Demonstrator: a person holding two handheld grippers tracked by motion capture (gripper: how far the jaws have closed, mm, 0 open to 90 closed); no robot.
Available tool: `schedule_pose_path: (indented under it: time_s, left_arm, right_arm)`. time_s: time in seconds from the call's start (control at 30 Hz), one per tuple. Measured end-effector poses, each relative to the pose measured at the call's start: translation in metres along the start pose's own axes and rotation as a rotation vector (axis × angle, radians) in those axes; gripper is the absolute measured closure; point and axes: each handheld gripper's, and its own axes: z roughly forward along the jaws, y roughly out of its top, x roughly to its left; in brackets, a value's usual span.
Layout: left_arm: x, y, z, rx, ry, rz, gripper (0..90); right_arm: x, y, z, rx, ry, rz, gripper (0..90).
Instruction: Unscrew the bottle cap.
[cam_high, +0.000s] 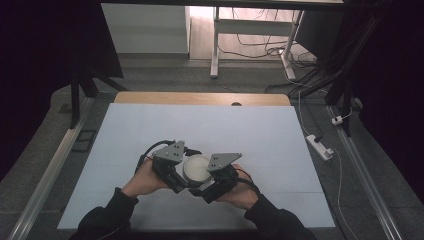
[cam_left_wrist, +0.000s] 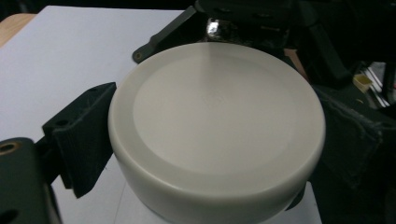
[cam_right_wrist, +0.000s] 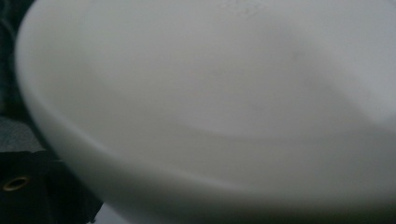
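Both grippers, left (cam_high: 176, 172) and right (cam_high: 214, 181), clasp the white round lid (cam_high: 196, 167) by its rim; open table (cam_high: 150, 130) all round.

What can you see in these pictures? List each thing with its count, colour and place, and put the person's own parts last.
Round lid or container: one, off-white, near edge of the table, between the two grippers; flat top with a raised rim in the left gripper view.
Table top: one, pale blue-white sheet with a wooden strip along the far edge.
Power strip: one, white, on the floor right of the table.
Desk frame: one, white, with loose cables on the floor, behind the table.
Left gripper: one, black with a grey plate, jaws on either side of the container.
Right gripper: one, black with a grey plate, close against the container.
Hands: two, dark sleeves, at the bottom edge.
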Motion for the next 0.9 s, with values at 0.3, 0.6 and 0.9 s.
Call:
schedule_pose_path:
  time_s: [0.3,0.6,0.9]
  left_arm:
    - [-0.003,0.007,0.008,0.015,0.13,-0.102,8.2]
    - [-0.011,0.013,0.013,0.02,0.223,-0.147,8.3]
    - [-0.01,0.016,0.004,-0.005,0.227,-0.158,8.3]
  right_arm:
    - [-0.005,-0.002,-0.001,-0.003,-0.093,0.053,6.5]
    - [-0.006,-0.002,-0.002,-0.003,-0.163,0.066,6.5]
    - [-0.005,-0.002,-0.001,0.003,-0.158,0.062,6.5]
